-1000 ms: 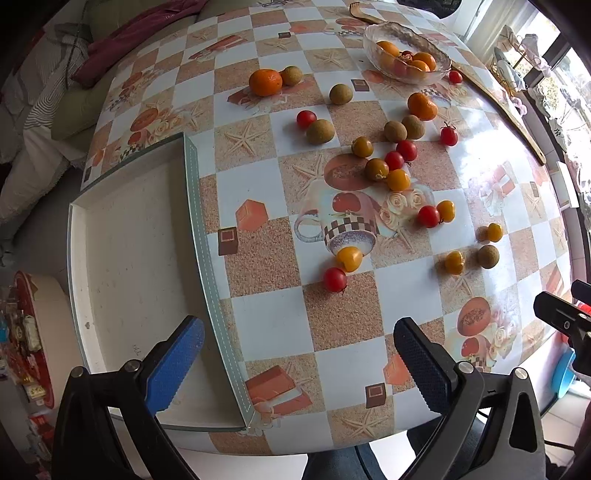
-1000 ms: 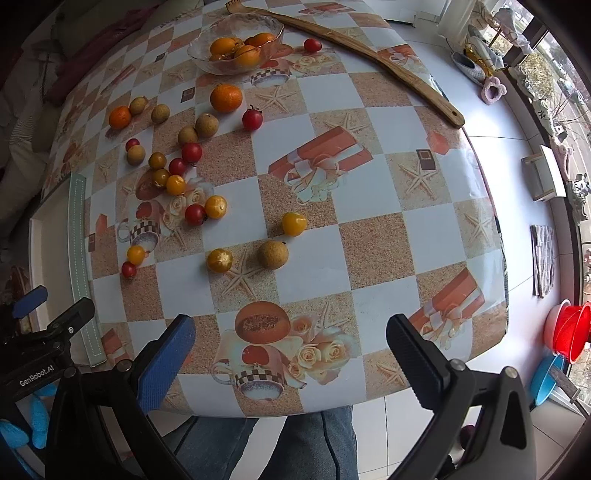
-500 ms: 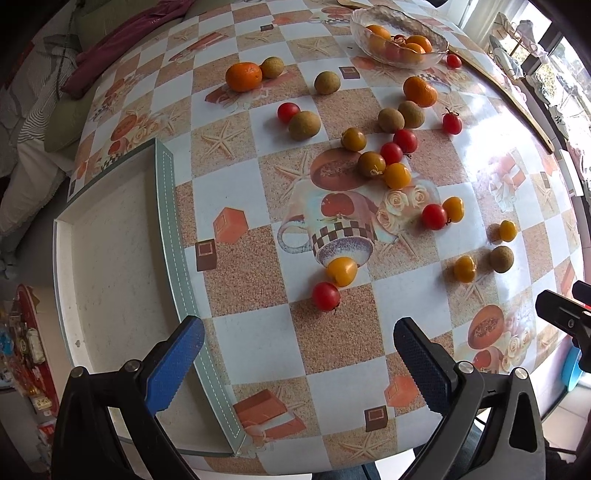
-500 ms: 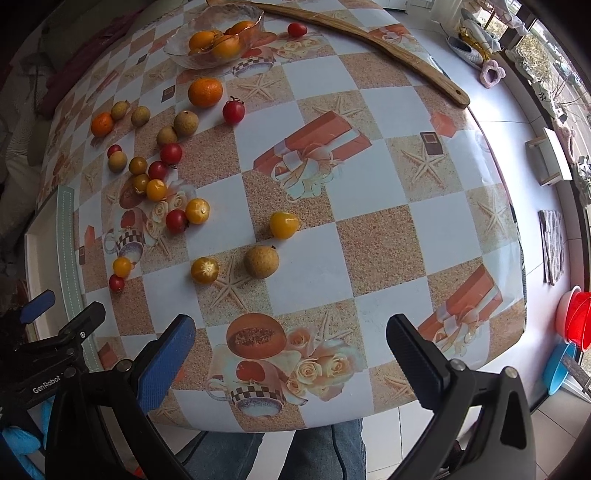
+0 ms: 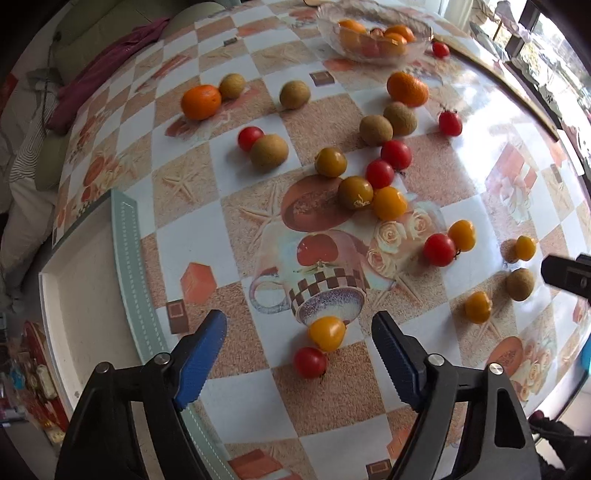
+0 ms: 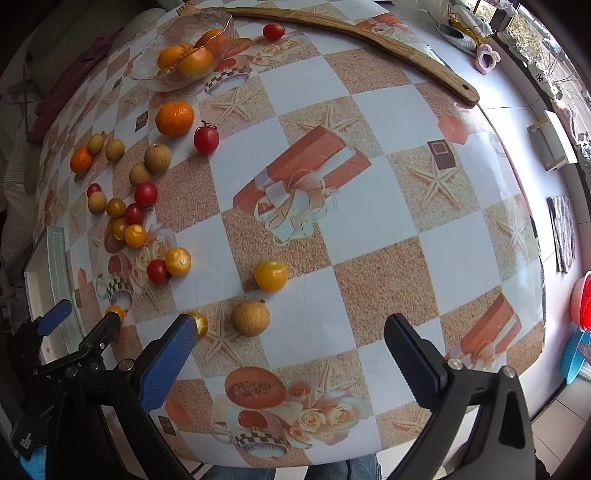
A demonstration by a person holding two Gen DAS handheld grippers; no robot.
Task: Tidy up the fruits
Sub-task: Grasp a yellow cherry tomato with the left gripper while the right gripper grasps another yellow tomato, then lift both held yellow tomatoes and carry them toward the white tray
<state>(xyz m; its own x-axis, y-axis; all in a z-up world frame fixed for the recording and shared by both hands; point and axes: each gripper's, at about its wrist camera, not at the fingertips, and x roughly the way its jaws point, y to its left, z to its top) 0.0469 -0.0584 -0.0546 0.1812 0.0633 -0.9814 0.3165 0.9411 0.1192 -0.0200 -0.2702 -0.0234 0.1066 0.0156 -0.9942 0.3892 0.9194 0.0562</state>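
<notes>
Left gripper (image 5: 299,350) closing over two small tomatoes, nothing pinched yet

Lower centre: red tomato (image 5: 309,362) and yellow tomato (image 5: 327,333) touch, so centre on one only; right gripper (image 6: 290,345) spread, empty, brown fruit (image 6: 250,318) just beyond; tray (image 5: 127,236) edge at left; open cloth right; glass bowl (image 5: 373,35) at top.

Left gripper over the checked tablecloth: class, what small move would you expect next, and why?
Probably a short drop onto the red tomato. The left gripper points down with its closing jaws either side of that tomato and the yellow tomato touching it, pads not yet on either, so it likely needs to lower and centre on one.
</notes>
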